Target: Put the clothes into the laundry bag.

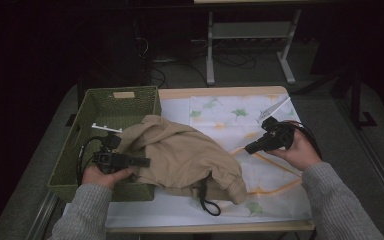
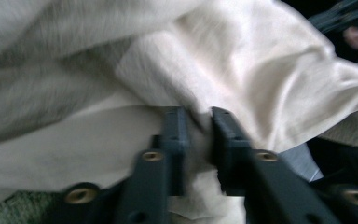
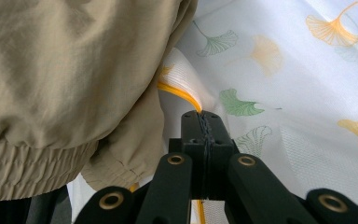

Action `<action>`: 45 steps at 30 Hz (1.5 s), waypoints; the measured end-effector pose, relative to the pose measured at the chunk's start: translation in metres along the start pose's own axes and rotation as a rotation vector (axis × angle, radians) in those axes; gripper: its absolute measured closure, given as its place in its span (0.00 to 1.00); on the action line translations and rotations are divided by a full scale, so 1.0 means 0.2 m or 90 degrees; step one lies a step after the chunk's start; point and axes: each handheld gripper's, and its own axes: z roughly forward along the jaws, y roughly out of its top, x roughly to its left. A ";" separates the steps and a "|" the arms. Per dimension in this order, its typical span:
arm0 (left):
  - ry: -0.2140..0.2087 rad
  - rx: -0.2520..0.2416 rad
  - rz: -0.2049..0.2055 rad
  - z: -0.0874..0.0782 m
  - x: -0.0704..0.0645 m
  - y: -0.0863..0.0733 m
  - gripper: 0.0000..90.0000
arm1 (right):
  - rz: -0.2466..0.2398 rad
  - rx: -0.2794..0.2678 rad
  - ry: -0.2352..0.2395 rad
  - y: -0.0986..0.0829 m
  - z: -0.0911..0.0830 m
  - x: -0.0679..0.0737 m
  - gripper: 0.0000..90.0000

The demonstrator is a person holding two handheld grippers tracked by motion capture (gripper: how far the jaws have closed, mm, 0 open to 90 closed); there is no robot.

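Note:
A tan garment (image 1: 180, 155) with elastic hems lies half out of a green woven basket (image 1: 92, 107) and spills onto a white cloth (image 1: 230, 117) printed with ginkgo leaves. At the garment's left edge, over the basket, my left gripper (image 1: 141, 162) is shut on a fold of it; the left gripper view shows the pale fabric (image 2: 261, 79) pinched in the left gripper (image 2: 199, 128). My right gripper (image 1: 252, 147) sits just right of the garment, shut on an orange-edged fold of the white cloth (image 3: 284, 93). In the right gripper view the right gripper (image 3: 204, 122) grips that orange hem beside the garment (image 3: 65, 70).
A black drawstring cord (image 1: 207, 202) loops out from under the garment near the table's front edge (image 1: 210, 227). A small white object (image 1: 107, 128) lies inside the basket. A white tag (image 1: 272, 111) rests at the cloth's far right. Metal table legs (image 1: 210, 50) stand on the floor beyond.

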 end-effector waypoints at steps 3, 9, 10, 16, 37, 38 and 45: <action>0.010 0.014 0.012 -0.01 -0.01 0.00 0.99 | 0.000 0.001 0.001 0.00 0.00 -0.01 0.99; -0.001 0.012 0.015 -0.01 -0.02 0.02 1.00 | 0.003 0.002 0.003 0.00 0.00 -0.01 0.99; -0.008 0.007 0.014 -0.01 -0.03 0.02 1.00 | 0.004 0.002 0.004 0.00 0.00 -0.01 0.99; -0.049 -0.007 0.042 -0.01 -0.14 0.08 1.00 | 0.001 0.001 0.003 0.00 0.00 -0.01 0.99; -0.178 0.100 0.181 0.56 -0.73 0.21 1.00 | -0.001 -0.018 0.005 0.02 -0.04 0.00 0.99; -0.180 0.104 0.183 0.58 -0.75 0.21 1.00 | 0.002 -0.019 0.005 0.02 -0.04 0.00 0.99; -0.198 0.121 0.190 0.69 -0.82 0.20 1.00 | 0.006 -0.021 0.006 0.02 -0.05 -0.01 0.99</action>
